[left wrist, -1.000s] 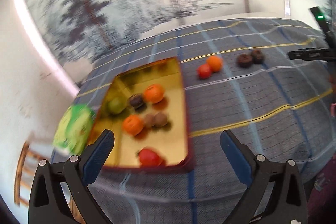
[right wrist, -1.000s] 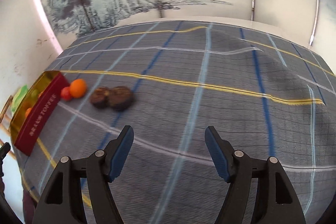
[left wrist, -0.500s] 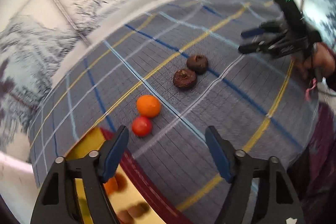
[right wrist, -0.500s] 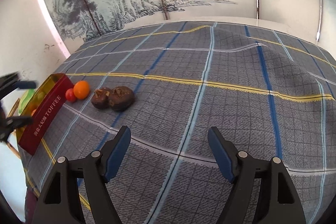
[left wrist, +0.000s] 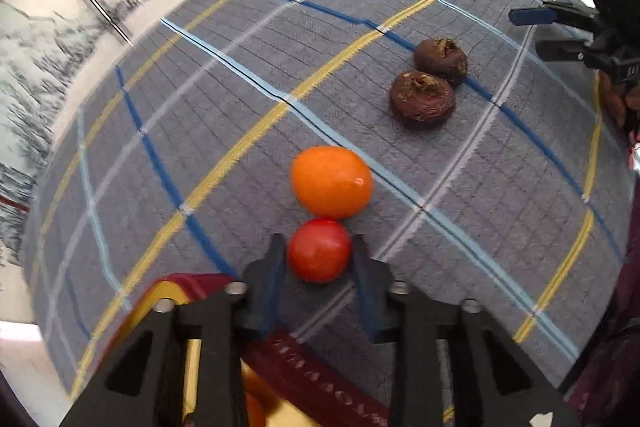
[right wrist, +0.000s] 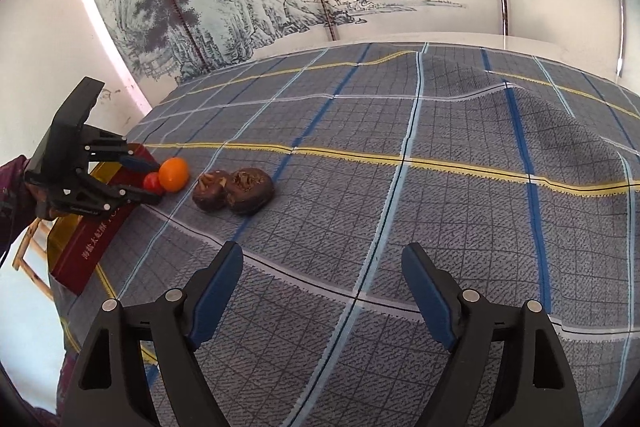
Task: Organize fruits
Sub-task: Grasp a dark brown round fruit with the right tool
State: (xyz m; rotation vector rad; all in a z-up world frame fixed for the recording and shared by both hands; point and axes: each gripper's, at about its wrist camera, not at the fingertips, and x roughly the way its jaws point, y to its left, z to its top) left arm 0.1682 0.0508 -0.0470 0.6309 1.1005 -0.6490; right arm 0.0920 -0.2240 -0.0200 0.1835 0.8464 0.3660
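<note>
A small red fruit (left wrist: 319,251) lies on the plaid cloth right beside an orange fruit (left wrist: 331,181). My left gripper (left wrist: 317,241) points steeply down and is shut on the red fruit, a pad pressed to each side. Two brown wrinkled fruits (left wrist: 423,101) (left wrist: 440,55) sit further out. The right wrist view shows the same row: red fruit (right wrist: 152,181), orange fruit (right wrist: 173,173), brown fruits (right wrist: 210,191) (right wrist: 250,190). My right gripper (right wrist: 323,253) hovers over bare cloth, its jaws opening with nothing between them.
A dark red box with a gold inside (right wrist: 94,247) stands at the table's left edge, just behind the left gripper, its corner (left wrist: 192,279) showing below the fingers. The cloth (right wrist: 440,131) rises in a fold at the right. A wooden frame (right wrist: 28,255) stands beyond the table's edge.
My left gripper swung away from above the box to the loose fruits, dropped lower and closed on the red fruit. The right gripper stayed put while its jaws widened a little.
</note>
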